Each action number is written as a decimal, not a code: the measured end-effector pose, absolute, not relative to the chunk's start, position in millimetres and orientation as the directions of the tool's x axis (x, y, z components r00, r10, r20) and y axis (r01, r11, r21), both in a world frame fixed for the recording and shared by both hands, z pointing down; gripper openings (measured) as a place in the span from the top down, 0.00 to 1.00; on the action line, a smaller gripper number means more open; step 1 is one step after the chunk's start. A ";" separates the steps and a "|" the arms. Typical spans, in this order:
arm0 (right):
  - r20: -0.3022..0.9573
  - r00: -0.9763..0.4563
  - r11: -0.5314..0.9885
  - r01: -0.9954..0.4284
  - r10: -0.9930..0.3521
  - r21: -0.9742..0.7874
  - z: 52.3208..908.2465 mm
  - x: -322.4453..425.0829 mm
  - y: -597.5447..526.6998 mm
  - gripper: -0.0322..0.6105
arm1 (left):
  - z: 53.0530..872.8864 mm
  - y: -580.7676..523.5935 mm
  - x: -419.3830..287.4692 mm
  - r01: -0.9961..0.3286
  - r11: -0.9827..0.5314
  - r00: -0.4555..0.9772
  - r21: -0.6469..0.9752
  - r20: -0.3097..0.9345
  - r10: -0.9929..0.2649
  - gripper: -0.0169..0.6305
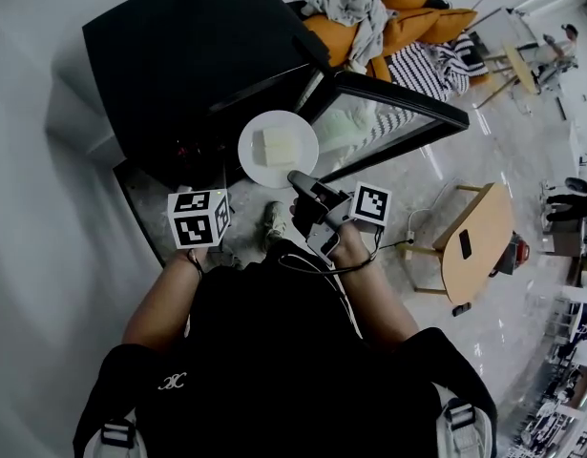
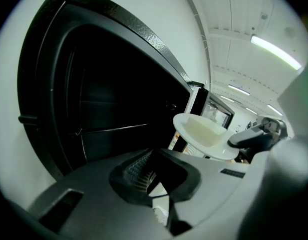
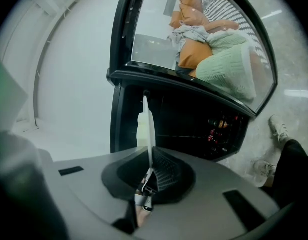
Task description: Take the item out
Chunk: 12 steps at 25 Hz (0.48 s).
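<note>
Head view gave me the pale block (image 1: 278, 145) atop the white plate (image 1: 253, 163). Right gripper view only had the plate edge-on, rim clamped between right gripper (image 3: 148, 159) fingers. Left gripper (image 2: 152, 156) was closed, empty.

Looks to me like a mock living room set up in a big open-plan workspace, not a real home. Home side: orange cushions (image 1: 412, 27) and heaped clothes (image 1: 350, 8) on a sofa, a small wooden table (image 1: 474, 241), a black glass-door cabinet (image 1: 193, 55). Workspace side: polished pale floor (image 1: 522, 151), long ceiling strip lights (image 2: 275, 52), cluttered desks (image 1: 560, 413) at my far right.
</note>
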State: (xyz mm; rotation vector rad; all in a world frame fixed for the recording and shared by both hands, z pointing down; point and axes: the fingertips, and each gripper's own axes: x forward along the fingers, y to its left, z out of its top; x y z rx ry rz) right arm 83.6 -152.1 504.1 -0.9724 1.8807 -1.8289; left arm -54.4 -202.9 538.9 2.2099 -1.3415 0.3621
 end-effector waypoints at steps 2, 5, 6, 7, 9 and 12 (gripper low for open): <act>0.214 -0.703 -0.067 -0.232 -0.678 -0.971 508.1 85.5 -152.3 0.91 | 543.6 -204.1 -52.8 -0.878 -0.370 0.477 0.305 0.478 -0.737 0.96; 0.193 -0.694 -0.056 -0.216 -0.693 -0.975 507.5 87.1 -153.1 0.91 | 546.5 -203.9 -49.9 -0.872 -0.384 0.488 0.304 0.477 -0.731 0.96; 0.183 -0.692 -0.049 -0.208 -0.698 -0.977 506.8 87.3 -153.6 0.91 | 546.5 -204.2 -48.8 -0.870 -0.390 0.492 0.302 0.476 -0.729 0.96; 0.173 -0.692 -0.041 -0.203 -0.701 -0.978 506.4 87.5 -153.8 0.91 | 546.5 -204.2 -47.7 -0.868 -0.395 0.495 0.300 0.474 -0.728 0.96; 0.156 -0.692 -0.024 -0.197 -0.705 -0.980 506.6 88.8 -152.8 0.91 | 546.6 -203.8 -45.1 -0.865 -0.405 0.501 0.296 0.471 -0.726 0.96; 0.138 -0.687 -0.012 -0.185 -0.714 -0.983 502.3 102.3 -149.3 0.91 | 539.5 -203.1 -31.7 -0.859 -0.427 0.512 0.281 0.468 -0.720 0.96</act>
